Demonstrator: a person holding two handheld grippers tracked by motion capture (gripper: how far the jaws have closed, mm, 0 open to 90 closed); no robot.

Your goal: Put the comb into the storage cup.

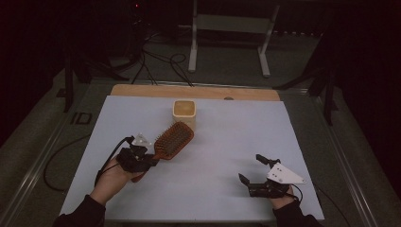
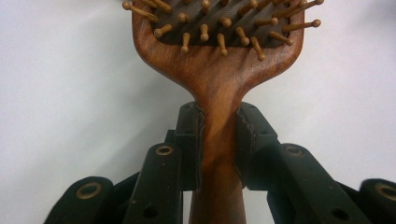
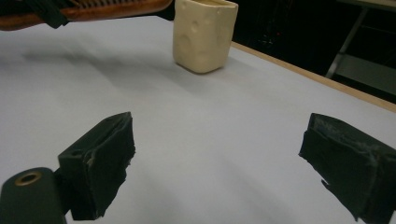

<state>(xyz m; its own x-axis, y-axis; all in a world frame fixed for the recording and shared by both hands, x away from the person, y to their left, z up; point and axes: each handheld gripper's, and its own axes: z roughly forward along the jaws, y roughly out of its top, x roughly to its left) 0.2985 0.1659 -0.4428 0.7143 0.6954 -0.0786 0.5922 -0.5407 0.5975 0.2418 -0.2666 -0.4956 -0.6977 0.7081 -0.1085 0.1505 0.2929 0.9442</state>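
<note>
Jaws of the left gripper (image 1: 150, 158) pinch the handle of a wooden hairbrush (image 1: 172, 141) in the high view; the brush head reaches ahead of them toward a cream cup (image 1: 184, 112) standing on the white table (image 1: 227, 142). Well apart, the right gripper (image 1: 249, 169) rests with its jaws spread, nothing between them.

Left gripper view: both pads press the narrow neck of the hairbrush (image 2: 217, 74) from either side, bristles facing the camera just beyond them.

Right gripper view: jaws gape wide over bare table (image 3: 210, 140). Far ahead stands the cup (image 3: 203, 35), with the hairbrush (image 3: 84, 11) up left of it.
</note>
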